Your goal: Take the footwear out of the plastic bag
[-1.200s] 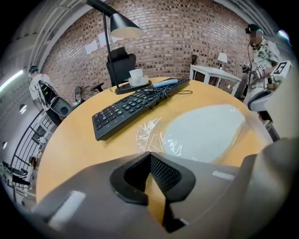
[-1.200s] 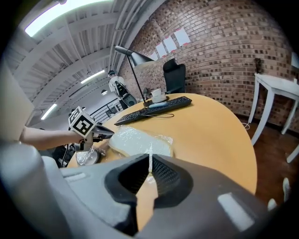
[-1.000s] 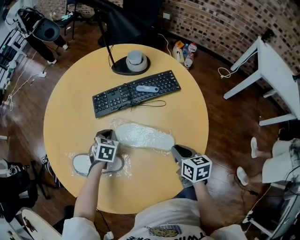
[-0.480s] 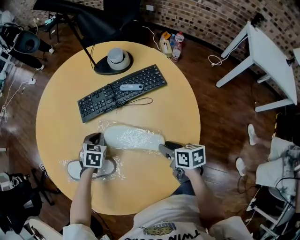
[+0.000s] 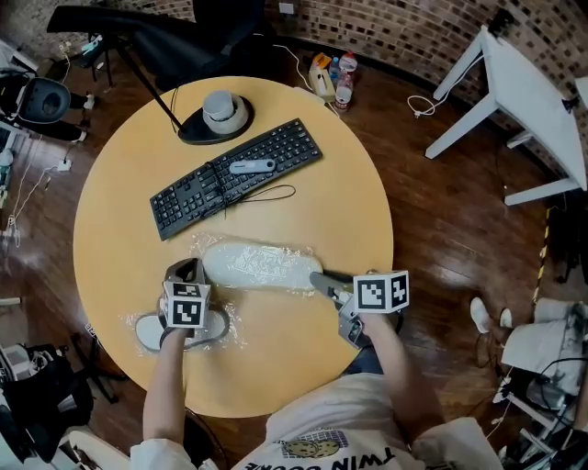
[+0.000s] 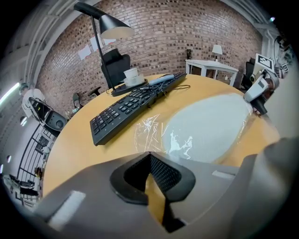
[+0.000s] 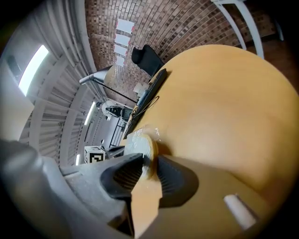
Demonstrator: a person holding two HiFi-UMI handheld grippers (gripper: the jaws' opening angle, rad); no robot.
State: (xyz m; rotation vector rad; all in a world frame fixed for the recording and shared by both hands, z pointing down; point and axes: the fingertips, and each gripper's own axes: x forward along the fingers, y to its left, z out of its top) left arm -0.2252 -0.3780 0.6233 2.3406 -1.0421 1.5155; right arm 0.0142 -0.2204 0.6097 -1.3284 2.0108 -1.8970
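right gripper point(image 7: 148, 162) had just been closing, fingers pinching the white slipper point(image 7: 135, 144) end between them. left gripper point(image 6: 150, 156) fingers were pressed together, crinkled plastic bag point(image 6: 150, 131) just beyond their tips.

probably an office or studio: brick wall point(image 5: 413, 27), keyboard point(image 5: 234, 174), desk lamp point(image 6: 112, 25), office chair point(image 5: 184, 27), wooden floor point(image 5: 441, 211).

And there's the round honey-yellow wooden table point(image 5: 119, 193), plain and warm under a matte black computer keyboard point(image 5: 234, 176). The flat white slipper point(image 5: 262, 266) shows pale through its clear crinkled plastic bag point(image 5: 208, 244), flecked with silvery glints. The grey left hand-held gripper point(image 5: 184, 272) and grey right hand-held gripper point(image 5: 322, 280) each carry a cube of black-and-white square markers. All around lies the dark reddish-brown plank floor point(image 5: 441, 229), and up top the red-brown brick wall point(image 5: 404, 27), laced with pale mortar lines.
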